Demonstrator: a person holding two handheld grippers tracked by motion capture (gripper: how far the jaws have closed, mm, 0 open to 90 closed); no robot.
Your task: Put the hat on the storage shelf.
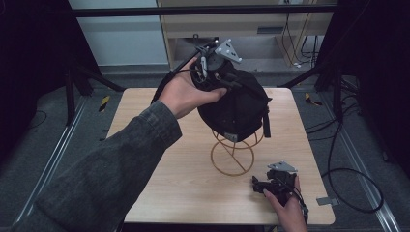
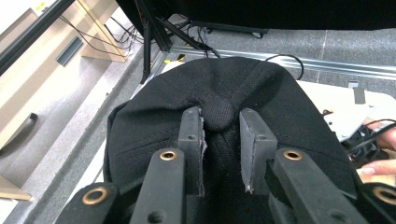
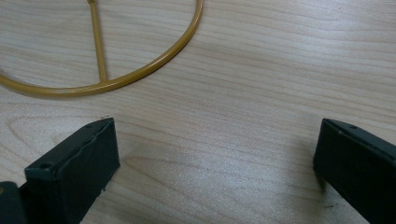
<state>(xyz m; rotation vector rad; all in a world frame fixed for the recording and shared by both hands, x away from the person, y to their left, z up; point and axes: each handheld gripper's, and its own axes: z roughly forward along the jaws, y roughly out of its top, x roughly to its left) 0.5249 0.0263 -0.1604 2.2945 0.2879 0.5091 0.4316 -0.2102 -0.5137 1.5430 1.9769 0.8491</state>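
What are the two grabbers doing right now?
Left gripper: shut on the black cap, pinching its top button.
Right gripper: open, holding nothing, over the table.

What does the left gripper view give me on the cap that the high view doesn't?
Left gripper view: the left gripper has its fingers pinching the top button of the black cap.

High view: the cap sits on a yellow wire stand on the wooden table, and the right gripper rests on the table near the stand.

Both: the cap's black crown, with the left gripper at its top.
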